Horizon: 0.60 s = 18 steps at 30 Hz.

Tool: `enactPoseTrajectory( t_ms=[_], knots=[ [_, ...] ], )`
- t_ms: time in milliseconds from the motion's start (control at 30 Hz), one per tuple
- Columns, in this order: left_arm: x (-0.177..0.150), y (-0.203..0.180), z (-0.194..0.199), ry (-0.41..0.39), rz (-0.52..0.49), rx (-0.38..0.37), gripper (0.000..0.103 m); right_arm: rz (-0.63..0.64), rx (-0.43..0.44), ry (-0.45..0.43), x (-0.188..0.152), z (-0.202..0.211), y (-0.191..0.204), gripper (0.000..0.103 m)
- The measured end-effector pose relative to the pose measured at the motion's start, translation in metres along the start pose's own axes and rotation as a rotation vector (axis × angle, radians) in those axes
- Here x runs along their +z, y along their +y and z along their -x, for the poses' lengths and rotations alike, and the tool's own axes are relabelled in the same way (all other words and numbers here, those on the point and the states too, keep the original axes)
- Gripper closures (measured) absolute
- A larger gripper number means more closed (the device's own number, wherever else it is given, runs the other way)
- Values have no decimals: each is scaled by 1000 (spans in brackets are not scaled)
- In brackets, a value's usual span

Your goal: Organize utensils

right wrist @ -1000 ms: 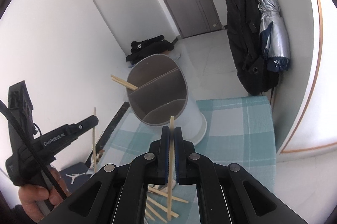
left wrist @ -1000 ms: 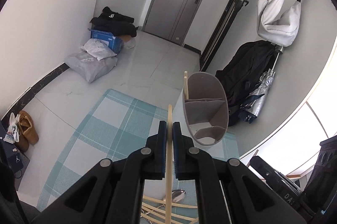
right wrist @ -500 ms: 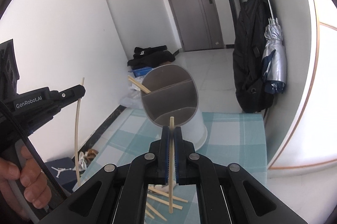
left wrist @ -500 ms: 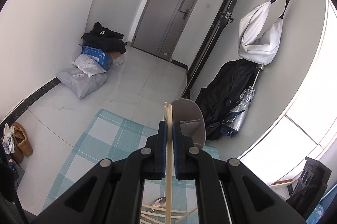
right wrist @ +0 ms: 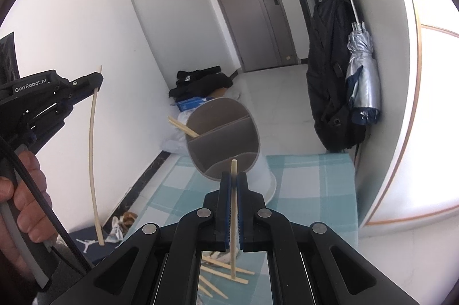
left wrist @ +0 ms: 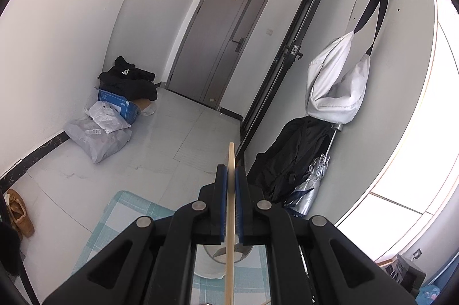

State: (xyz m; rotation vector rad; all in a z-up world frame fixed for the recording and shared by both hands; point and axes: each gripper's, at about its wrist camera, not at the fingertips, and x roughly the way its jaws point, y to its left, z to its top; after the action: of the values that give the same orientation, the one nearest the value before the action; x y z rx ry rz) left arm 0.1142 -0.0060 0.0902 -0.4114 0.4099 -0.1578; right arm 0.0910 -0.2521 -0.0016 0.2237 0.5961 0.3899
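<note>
My left gripper is shut on a pale wooden chopstick that hangs down from the jaws; it also shows in the right wrist view, raised at the far left. My right gripper is shut on another chopstick, held upright just in front of the grey divided utensil holder. One chopstick leans in the holder's rear compartment. Loose chopsticks lie on the checked cloth below my right gripper. In the left wrist view the holder shows only between the fingers.
The table has a blue-and-white checked cloth. Black bags and a silver umbrella hang at the right wall. Parcels and a blue box lie on the floor by the left wall. A grey door is at the back.
My left gripper has risen and tilted up with its chopstick, so the holder dropped below its fingers. My right gripper has pulled slightly up and back from the holder.
</note>
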Motion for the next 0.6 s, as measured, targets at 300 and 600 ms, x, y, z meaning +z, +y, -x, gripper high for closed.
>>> enactPoseTrajectory(
  t_ms=[300, 600],
  knots=[
    [28, -7, -23, -49, 11, -57, 101, -7, 1, -82, 55, 16, -2, 100],
    [47, -1, -61, -153, 22, -28, 101, 49, 47, -154, 141, 6, 14, 100]
  ],
)
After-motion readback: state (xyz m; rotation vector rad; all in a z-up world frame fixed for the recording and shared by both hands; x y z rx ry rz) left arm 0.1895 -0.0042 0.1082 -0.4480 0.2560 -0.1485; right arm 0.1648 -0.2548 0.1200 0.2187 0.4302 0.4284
